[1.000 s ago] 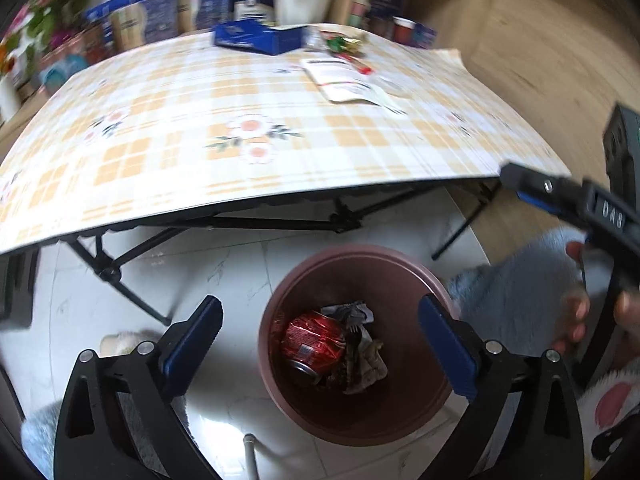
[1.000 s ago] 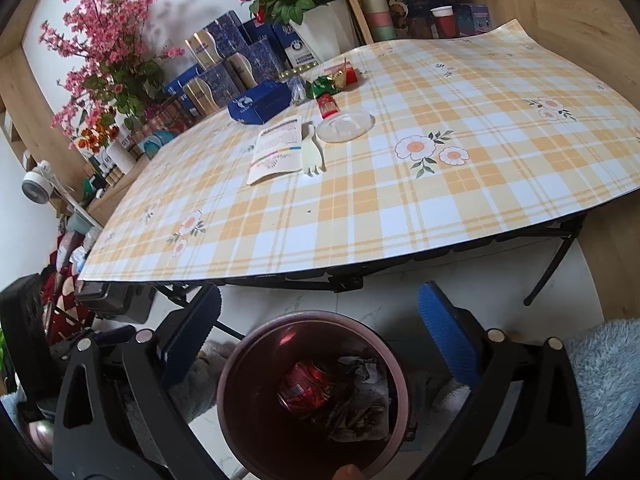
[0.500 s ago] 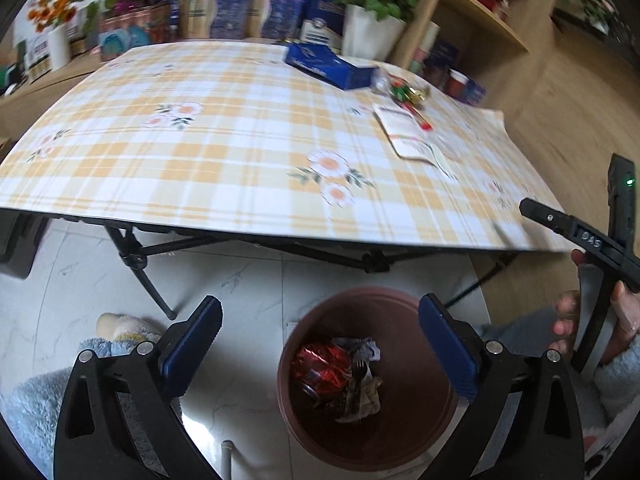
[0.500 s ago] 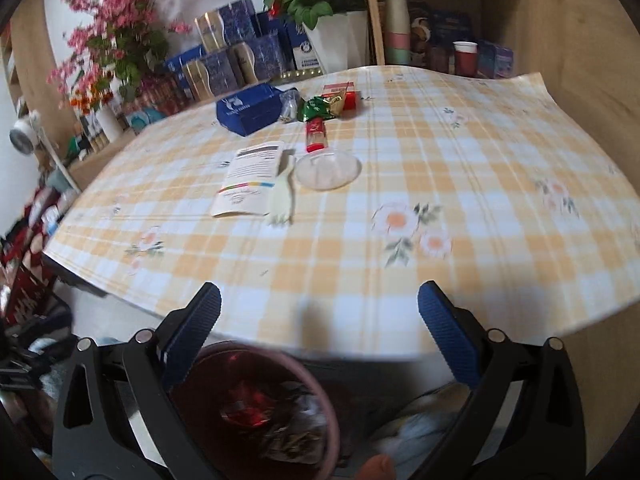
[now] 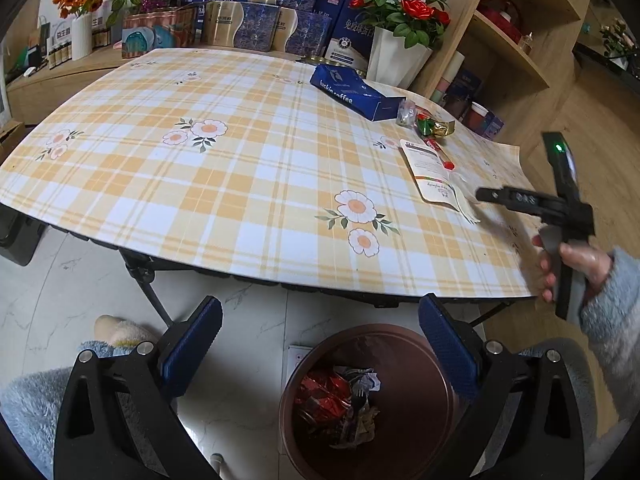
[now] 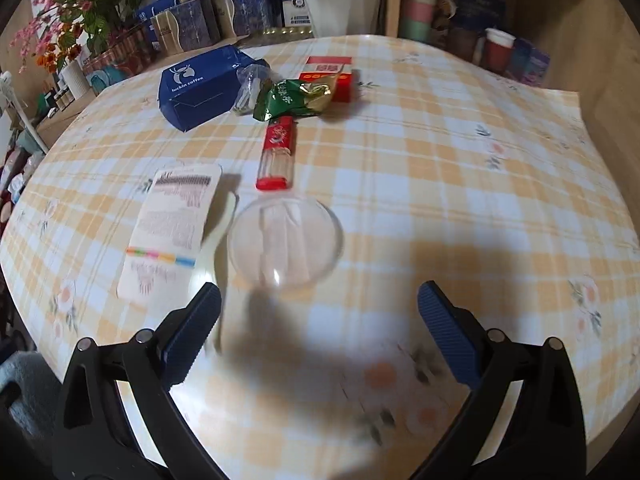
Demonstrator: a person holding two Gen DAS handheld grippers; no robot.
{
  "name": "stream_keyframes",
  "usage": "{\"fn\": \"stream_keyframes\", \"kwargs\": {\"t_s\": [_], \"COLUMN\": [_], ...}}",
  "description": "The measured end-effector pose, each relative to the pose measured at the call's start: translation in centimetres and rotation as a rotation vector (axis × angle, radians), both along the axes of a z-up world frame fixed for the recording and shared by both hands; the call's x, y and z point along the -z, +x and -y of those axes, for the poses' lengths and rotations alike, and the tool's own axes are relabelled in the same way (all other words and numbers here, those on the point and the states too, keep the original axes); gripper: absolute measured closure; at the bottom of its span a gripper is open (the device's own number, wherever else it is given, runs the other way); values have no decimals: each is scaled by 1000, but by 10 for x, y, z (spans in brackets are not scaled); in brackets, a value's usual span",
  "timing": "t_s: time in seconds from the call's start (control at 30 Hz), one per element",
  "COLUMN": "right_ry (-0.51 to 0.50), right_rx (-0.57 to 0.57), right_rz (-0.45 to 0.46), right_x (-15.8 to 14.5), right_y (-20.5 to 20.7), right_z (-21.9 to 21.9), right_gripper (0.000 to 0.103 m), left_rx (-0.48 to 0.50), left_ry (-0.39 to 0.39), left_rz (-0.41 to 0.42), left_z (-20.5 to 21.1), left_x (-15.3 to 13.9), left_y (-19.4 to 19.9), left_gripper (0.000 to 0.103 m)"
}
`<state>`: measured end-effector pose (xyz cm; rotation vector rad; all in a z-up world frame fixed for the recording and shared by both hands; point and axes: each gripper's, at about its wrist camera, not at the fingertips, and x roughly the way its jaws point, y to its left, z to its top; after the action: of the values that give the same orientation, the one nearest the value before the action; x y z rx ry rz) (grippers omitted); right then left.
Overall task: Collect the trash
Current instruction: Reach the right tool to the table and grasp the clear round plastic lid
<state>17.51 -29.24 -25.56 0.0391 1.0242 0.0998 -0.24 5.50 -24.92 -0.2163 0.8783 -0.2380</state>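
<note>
Within the last second the right gripper (image 6: 318, 326) had swung up from over the brown bin (image 5: 436, 364) to hang above the checked surface (image 6: 460, 184), jaws spread wide and holding nothing. The left gripper (image 5: 318, 348) had lifted too but stayed low over the bin, equally wide and empty. That suggested one load was dropped (a crushed red can (image 5: 320, 394) and crumpled scraps lay inside) and a fresh pickup was starting. Nearest the right jaws lay a clear plastic lid (image 6: 286, 238), a pale fork (image 6: 218, 232) and a white packet (image 6: 170, 228); beyond, a red lighter (image 6: 276, 156) and a green wrapper (image 6: 292, 100). The blue box (image 6: 200, 88) read "luckin coffee"; other print was blurred.
</note>
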Motion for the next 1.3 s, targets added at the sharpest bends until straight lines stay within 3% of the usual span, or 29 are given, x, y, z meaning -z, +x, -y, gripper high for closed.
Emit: {"fn": "stream_keyframes", "kwargs": {"t_s": [0.3, 0.37, 0.5, 0.63, 0.77, 0.93, 1.1, 1.3], "right_ry": [1, 3, -45, -39, 16, 120, 129, 127], "right_rx": [-5, -6, -45, -78, -58, 45, 88, 96], "right_rz": [2, 14, 34, 61, 109, 172, 210, 230], "right_x": [8, 10, 12, 10, 4, -3, -7, -9], "right_y": [23, 23, 22, 15, 8, 1, -5, -9], "right_z": [-10, -10, -19, -24, -16, 10, 16, 16], "right_gripper": [7, 16, 20, 36, 36, 36, 36, 36], "left_rx": [2, 2, 8, 22, 57, 135, 194, 153], "left_ry": [-3, -6, -4, -1, 2, 26, 63, 112], "left_rz": [-20, -25, -31, -25, -15, 28, 48, -3], "left_z": [0, 0, 3, 8, 18, 49, 101, 161], "left_x": [9, 11, 12, 11, 4, -17, -32, -20], "left_y": [8, 9, 11, 14, 21, 48, 93, 157], "left_gripper": [7, 7, 7, 7, 7, 7, 7, 7]}}
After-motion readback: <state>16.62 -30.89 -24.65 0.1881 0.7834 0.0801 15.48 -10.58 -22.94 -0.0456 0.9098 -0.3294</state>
